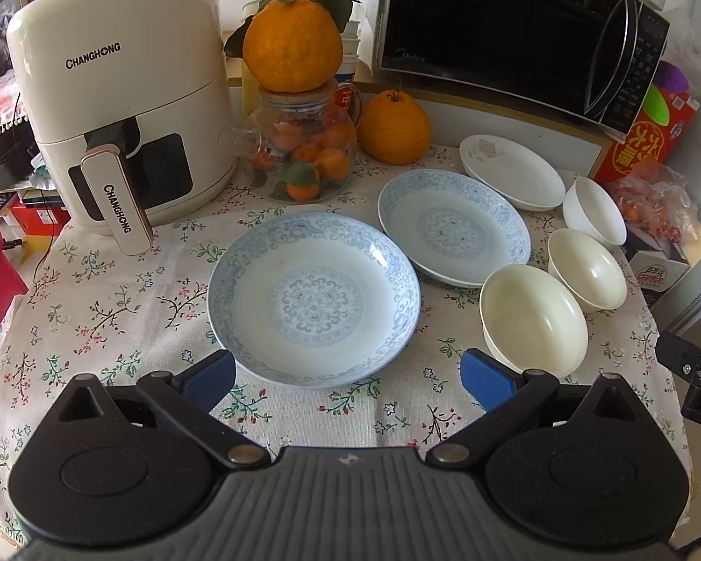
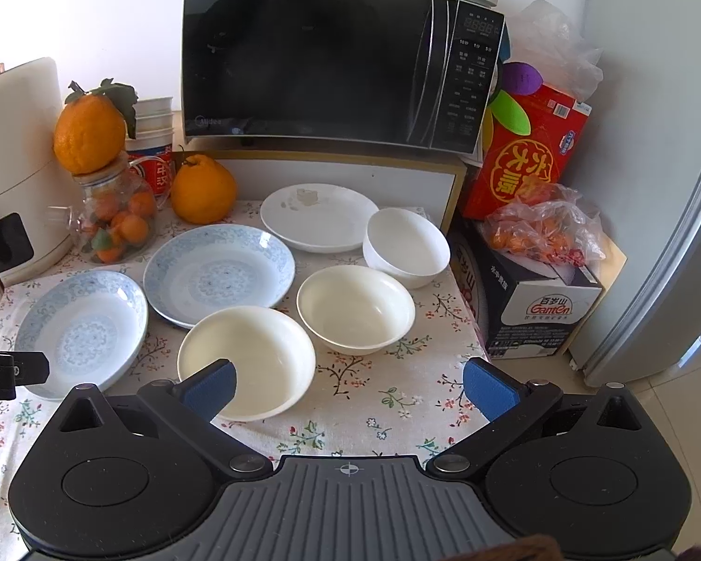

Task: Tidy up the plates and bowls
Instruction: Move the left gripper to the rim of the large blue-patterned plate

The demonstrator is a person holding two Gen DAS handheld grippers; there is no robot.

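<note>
Two blue-patterned plates lie on the floral cloth: the near plate [image 1: 313, 299] [image 2: 82, 327] and the far plate [image 1: 453, 226] [image 2: 219, 271]. A plain white plate [image 1: 511, 170] [image 2: 320, 217] sits behind them. To the right stand three bowls: a near cream bowl [image 1: 532, 318] [image 2: 247, 360], a middle cream bowl [image 1: 586, 269] [image 2: 355, 308] and a white bowl [image 1: 593, 210] [image 2: 406, 245]. My left gripper [image 1: 348, 381] is open just in front of the near plate. My right gripper [image 2: 348, 388] is open, its left finger over the near cream bowl's rim.
An air fryer [image 1: 117, 93] stands back left, with a glass jar of oranges [image 1: 304, 149] and loose large oranges [image 1: 395, 126] beside it. A microwave [image 2: 332, 61] fills the back. Boxes [image 2: 532, 308] and a bag of fruit [image 2: 542, 229] crowd the right edge by a fridge [image 2: 668, 233].
</note>
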